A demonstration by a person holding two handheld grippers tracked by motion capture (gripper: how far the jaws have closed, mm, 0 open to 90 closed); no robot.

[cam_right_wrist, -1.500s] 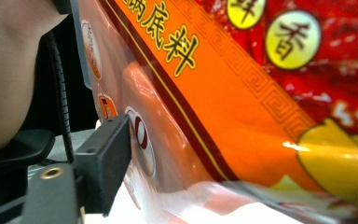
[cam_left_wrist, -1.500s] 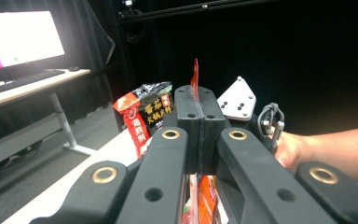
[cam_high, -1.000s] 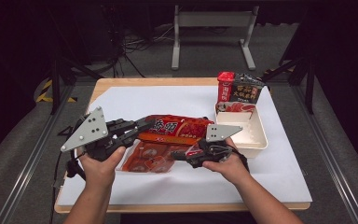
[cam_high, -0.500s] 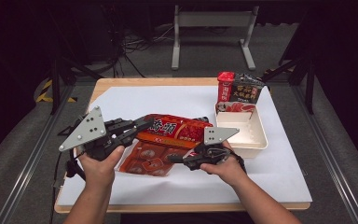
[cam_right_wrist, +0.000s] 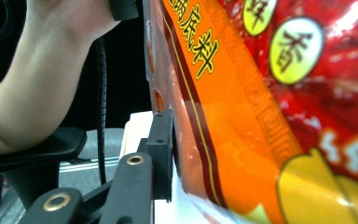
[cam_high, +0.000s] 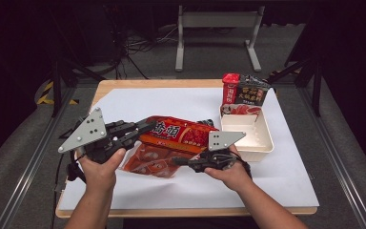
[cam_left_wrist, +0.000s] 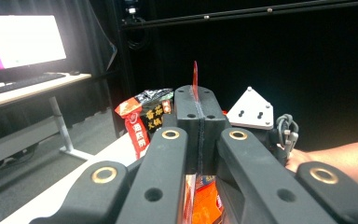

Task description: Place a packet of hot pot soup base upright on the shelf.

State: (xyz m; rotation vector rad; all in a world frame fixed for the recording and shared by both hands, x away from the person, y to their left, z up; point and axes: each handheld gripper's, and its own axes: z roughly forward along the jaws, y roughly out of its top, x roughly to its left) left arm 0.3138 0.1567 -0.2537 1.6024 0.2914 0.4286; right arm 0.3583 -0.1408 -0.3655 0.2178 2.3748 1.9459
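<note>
A: Since the earlier frame, my right hand-held gripper [cam_high: 177,161] has been closing on the red sauce packet's [cam_high: 181,134] lower edge.

B: And the left hand-held gripper [cam_high: 148,126]?

A: Clamped on its corner, above the tabletop [cam_high: 286,176]. Packet unopened; tray [cam_high: 246,129] unfilled.

- The left hand [cam_high: 100,167] holds the left gripper [cam_high: 145,128] level, pointing right across the table, its jaws pressed together on the edge of a red packet [cam_high: 181,133].
- The right hand [cam_high: 228,171] holds the right gripper [cam_high: 177,161] pointing left, low over the table; its jaws have just been closing at the packet's lower edge.
</note>
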